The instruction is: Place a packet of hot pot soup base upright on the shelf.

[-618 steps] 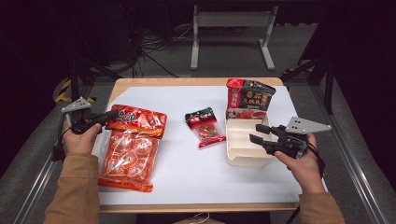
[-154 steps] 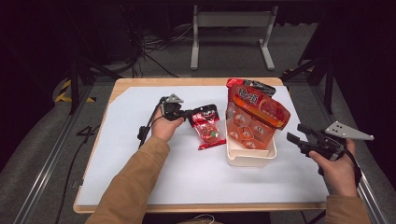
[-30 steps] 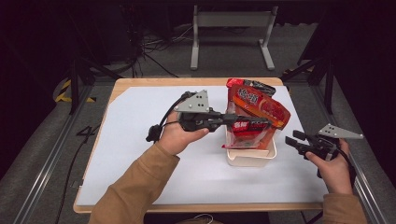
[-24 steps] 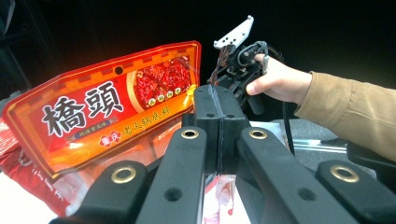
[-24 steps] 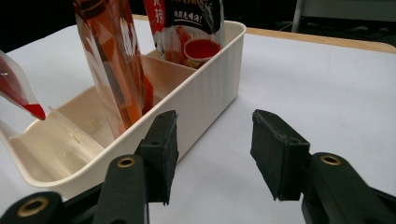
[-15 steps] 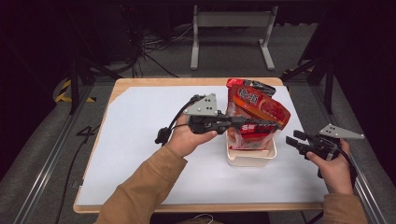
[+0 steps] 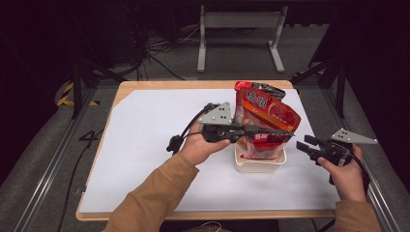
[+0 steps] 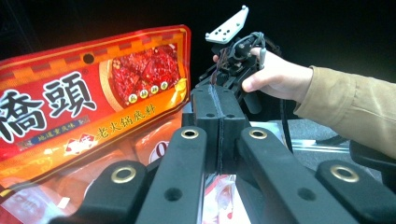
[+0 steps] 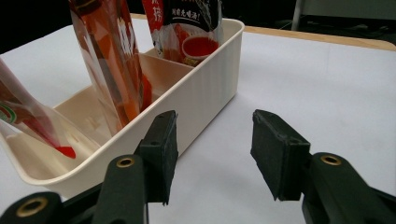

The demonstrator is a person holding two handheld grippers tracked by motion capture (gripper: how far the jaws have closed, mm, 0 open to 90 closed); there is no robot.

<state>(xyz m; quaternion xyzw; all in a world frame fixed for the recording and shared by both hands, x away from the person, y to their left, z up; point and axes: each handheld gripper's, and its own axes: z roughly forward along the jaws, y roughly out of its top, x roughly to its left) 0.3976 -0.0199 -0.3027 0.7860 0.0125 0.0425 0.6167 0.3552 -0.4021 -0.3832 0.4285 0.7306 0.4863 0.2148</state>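
Note:
A cream bin (image 7: 261, 164) stands right of the table's middle with large red snack packets (image 7: 266, 108) upright in it. My left gripper (image 7: 270, 131) reaches over the bin from the left, level, and is shut on a small red packet (image 7: 265, 140) that hangs low among the big ones. In the left gripper view the jaws (image 8: 219, 121) are pressed together, the small packet (image 8: 223, 196) shows beneath them and a large red packet (image 8: 93, 88) stands at the left. My right gripper (image 7: 303, 145) is open beside the bin's right side; its jaws (image 9: 212, 154) hold nothing, with the bin wall (image 9: 201, 88) just left.
White paper (image 7: 145, 145) covers the wooden table, bare on the left half. A dark packet (image 9: 187, 23) stands at the bin's far end. The person's right hand (image 8: 275, 79) appears beyond my left jaws. A metal frame (image 7: 239, 29) stands behind the table.
My left gripper has moved right with the small red packet, from beside the bin to over it among the large packets. The right gripper has barely shifted.

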